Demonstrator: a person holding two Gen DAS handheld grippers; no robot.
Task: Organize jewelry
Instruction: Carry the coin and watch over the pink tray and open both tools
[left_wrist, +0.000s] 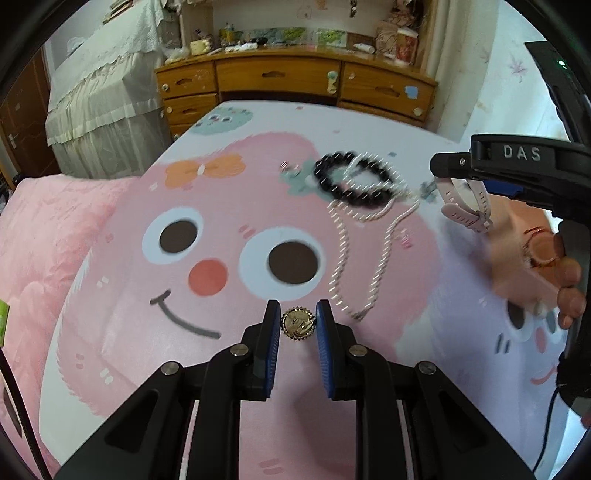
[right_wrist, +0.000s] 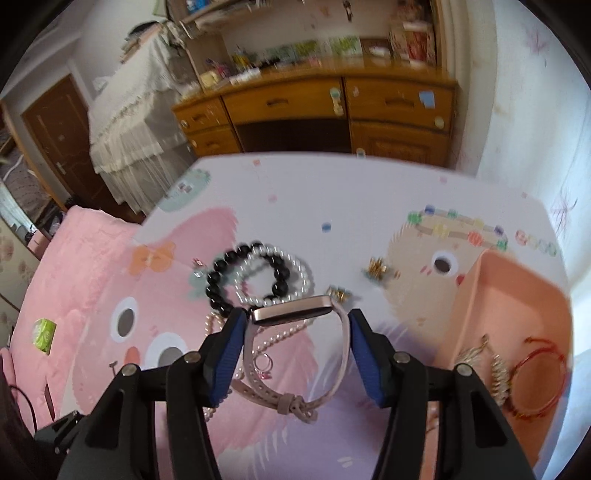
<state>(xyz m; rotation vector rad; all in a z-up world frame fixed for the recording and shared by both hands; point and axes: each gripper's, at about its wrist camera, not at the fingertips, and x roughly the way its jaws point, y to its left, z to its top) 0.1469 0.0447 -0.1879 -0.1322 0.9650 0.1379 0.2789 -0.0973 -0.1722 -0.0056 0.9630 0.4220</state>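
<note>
Only the right wrist view shows the peach box (right_wrist: 476, 295) with a red bracelet (right_wrist: 537, 380) inside. The right gripper (right_wrist: 295, 354) holds the pink watch (right_wrist: 291, 314) above the bed. The left gripper (left_wrist: 297, 325) squeezes a gold brooch (left_wrist: 298, 324).

home bedroom, cartoon bedsheet (left_wrist: 155, 332), wooden desk with drawers (left_wrist: 295, 77), lace-covered furniture (left_wrist: 103, 85), brown door (right_wrist: 55, 140)

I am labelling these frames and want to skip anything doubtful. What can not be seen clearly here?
- Pearl necklace, left wrist view: motion blur smears its beads.
- Pink tray, right wrist view: the frame edge cuts it off.
- Small gold pieces, right wrist view: too small and blurred to name.
- Gold ornament, left wrist view: contact with the left claw is unclear.
</note>
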